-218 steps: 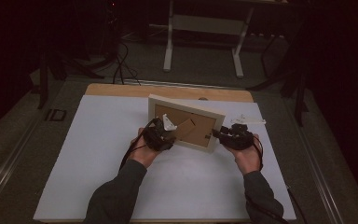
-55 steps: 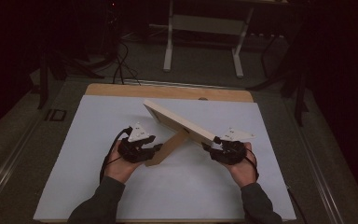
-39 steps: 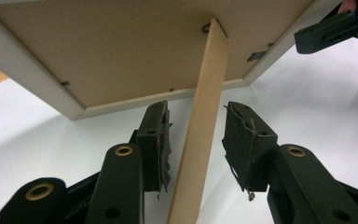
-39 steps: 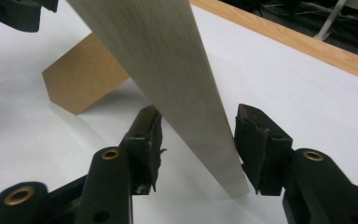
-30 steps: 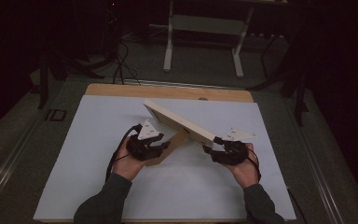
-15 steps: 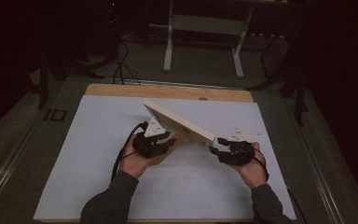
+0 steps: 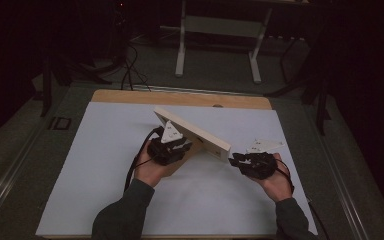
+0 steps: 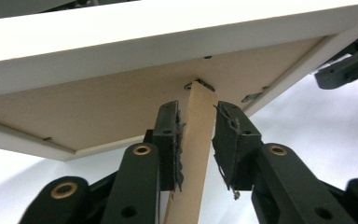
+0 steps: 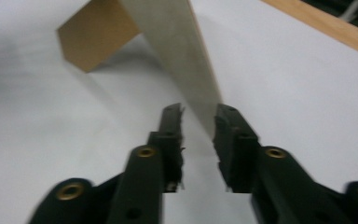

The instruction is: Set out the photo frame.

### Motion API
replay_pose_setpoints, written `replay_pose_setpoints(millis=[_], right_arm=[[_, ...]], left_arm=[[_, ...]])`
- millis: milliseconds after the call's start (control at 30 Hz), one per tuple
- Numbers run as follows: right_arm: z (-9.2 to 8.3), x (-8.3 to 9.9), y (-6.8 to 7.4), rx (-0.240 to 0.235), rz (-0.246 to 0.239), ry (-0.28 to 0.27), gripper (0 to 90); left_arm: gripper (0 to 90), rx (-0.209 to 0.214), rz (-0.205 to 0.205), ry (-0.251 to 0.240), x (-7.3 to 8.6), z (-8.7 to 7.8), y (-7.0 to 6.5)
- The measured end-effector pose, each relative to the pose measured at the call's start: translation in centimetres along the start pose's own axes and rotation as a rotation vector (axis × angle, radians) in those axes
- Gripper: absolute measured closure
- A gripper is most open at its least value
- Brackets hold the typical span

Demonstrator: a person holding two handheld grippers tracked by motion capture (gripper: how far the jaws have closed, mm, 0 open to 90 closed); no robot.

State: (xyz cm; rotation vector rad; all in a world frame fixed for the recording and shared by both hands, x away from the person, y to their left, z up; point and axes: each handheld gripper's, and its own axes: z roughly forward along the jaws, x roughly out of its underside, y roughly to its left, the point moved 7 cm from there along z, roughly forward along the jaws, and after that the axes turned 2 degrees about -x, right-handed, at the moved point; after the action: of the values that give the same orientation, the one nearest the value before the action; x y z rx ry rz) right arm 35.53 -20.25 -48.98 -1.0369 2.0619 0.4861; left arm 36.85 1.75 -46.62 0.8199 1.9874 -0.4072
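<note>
A light wooden picture frame (image 7: 192, 131) leans tilted on the white sheet, propped on its brown back strut (image 8: 198, 140). My left gripper (image 7: 182, 148) reaches under the frame's back. In the left gripper view its jaws have just been closing and now pinch the strut just below its hinge on the brown backing board (image 8: 98, 107), so my left gripper (image 8: 198, 109) is shut on it. My right gripper (image 7: 234, 158) sits at the frame's lower right end. In the blurred right gripper view the right gripper (image 9: 198, 112) has just narrowed its jaws; the frame's end (image 9: 182, 51) reaches its tips without being pressed.
A white sheet (image 7: 105, 175) covers most of the wooden table, whose bare edge (image 7: 180, 97) shows at the back. Beyond the table are a metal stand's legs (image 7: 215, 50) and floor cables (image 7: 127, 75) in the dark.
The right gripper came off the frame's right end and drew back a little, jaws narrower. The left gripper edged in under the frame. The frame stays leaning on its strut.
</note>
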Motion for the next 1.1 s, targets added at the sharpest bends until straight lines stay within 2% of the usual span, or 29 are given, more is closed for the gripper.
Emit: replay_pose_setpoints(millis=[67, 133, 300, 400, 600, 700, 800, 967, 1000, 1100], right_arm=[[-0.1, 0.0, 0.0, -0.004, -0.002, 0.003, 78.5], [-0.4, -0.2, 0.0, -0.005, -0.01, 0.011, 88.9], [-0.3, -0.5, -0.4, 0.035, -0.021, 0.04, 90.0], [-0.3, -1.0, -0.6, 0.047, -0.008, 0.022, 90.0], [0.1, -2.2, -0.9, 0.072, 0.013, -0.011, 90.0], [0.2, -2.6, -0.9, 0.068, 0.023, -0.025, 90.0], [0.3, -3.4, -0.9, 0.061, 0.049, -0.067, 90.0], [0.2, -4.0, -1.0, 0.046, 0.068, -0.105, 90.0], [0.1, -4.2, -0.9, 0.029, 0.079, -0.127, 90.0], [0.1, -4.3, -0.9, 0.016, 0.086, -0.14, 90.0]], left_arm=[[74.7, -0.003, -0.001, 0.004, 0.0, 0.1, 0.0], [77.1, -0.02, -0.013, 0.009, -0.2, 0.4, 0.1], [82.7, -0.023, -0.03, 0.011, -0.6, 0.8, 0.1], [89.4, -0.03, -0.021, 0.009, -0.8, 0.9, 0.0], [90.0, -0.036, -0.023, 0.014, -1.0, 1.3, -0.1], [90.0, -0.037, -0.025, 0.015, -1.1, 1.4, -0.1], [90.0, -0.04, -0.031, 0.015, -1.2, 1.5, -0.1], [90.0, -0.038, -0.031, 0.019, -1.3, 1.8, -0.2], [90.0, -0.038, -0.029, 0.022, -1.4, 1.8, -0.2], [90.0, -0.038, -0.033, 0.023, -1.4, 2.0, -0.2]])
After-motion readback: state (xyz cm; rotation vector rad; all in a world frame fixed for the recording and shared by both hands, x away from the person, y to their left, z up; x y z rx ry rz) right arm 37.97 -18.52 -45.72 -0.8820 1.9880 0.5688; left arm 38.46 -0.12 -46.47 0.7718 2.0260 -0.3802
